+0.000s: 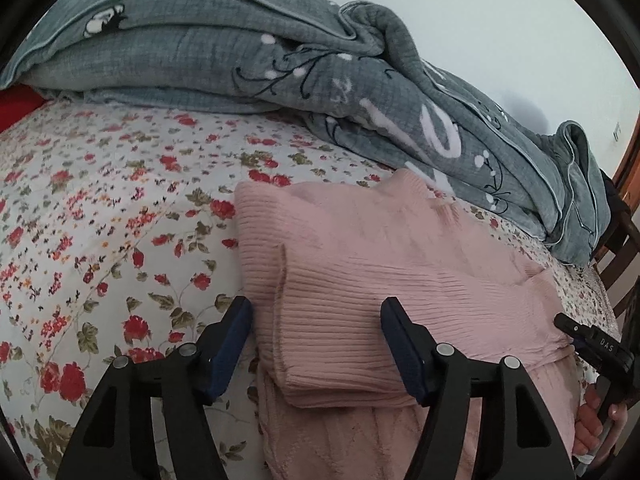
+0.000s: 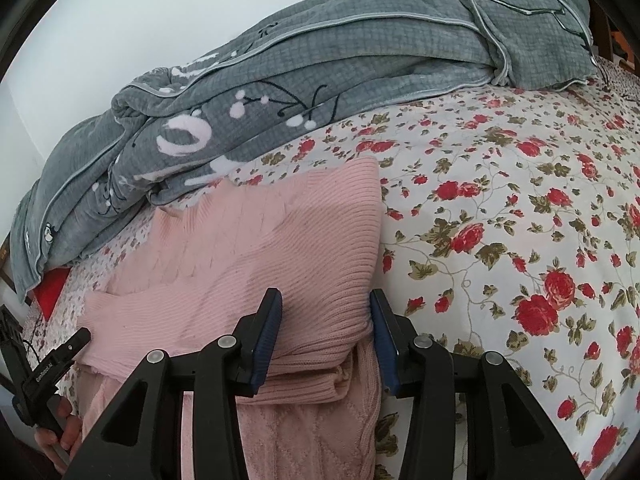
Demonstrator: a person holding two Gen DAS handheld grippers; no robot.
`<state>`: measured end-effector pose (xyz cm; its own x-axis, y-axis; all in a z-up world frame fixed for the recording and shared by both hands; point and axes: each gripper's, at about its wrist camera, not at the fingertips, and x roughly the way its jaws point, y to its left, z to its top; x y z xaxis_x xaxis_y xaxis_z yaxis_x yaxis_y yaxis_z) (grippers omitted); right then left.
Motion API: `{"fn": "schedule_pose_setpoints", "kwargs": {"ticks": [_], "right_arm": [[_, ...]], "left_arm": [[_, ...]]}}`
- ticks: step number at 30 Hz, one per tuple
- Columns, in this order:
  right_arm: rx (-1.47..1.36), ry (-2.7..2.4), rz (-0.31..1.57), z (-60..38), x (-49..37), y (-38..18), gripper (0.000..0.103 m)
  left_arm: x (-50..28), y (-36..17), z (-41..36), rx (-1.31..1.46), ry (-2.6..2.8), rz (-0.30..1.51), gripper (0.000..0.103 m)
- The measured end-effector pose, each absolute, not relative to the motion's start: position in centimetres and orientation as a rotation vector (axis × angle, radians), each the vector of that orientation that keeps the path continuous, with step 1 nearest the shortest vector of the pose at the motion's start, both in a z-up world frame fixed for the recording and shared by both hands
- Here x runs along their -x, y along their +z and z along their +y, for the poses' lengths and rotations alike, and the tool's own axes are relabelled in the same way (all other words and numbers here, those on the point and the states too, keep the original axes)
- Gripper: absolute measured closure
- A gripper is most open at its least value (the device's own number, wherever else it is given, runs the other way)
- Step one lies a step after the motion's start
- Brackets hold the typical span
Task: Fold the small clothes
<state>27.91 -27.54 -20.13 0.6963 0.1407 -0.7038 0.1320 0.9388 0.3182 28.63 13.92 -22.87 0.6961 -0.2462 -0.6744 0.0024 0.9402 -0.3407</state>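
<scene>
A bed with a rose-print floral sheet (image 1: pixel 100 208) fills both views. A grey-green quilted blanket (image 1: pixel 224 60) is bunched along its far side. A pink ribbed knit sweater (image 1: pixel 360 264) lies on the sheet just in front of the blanket, partly folded, its layers stacked. The left hand-held gripper (image 1: pixel 316 344) has its jaws spread wide over the sweater's folded edge. The right hand-held gripper (image 2: pixel 326 336) is also parted, straddling the sweater's other edge.

Pink ribbed sweater (image 1: pixel 360 264) — white sheet (image 1: pixel 100 208), red roses — grey-green quilt (image 1: pixel 200 48).
</scene>
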Motion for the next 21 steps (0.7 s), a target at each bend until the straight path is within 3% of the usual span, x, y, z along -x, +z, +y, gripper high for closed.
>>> {"fn": "schedule_pose_setpoints", "kwargs": {"ticks": [21], "right_arm": [[-0.353, 0.001, 0.811, -27.53, -28.0, -20.14, 0.058]], "left_arm": [[-28.72, -22.99, 13.9, 0.351, -0.14, 0.805, 0.036]]}}
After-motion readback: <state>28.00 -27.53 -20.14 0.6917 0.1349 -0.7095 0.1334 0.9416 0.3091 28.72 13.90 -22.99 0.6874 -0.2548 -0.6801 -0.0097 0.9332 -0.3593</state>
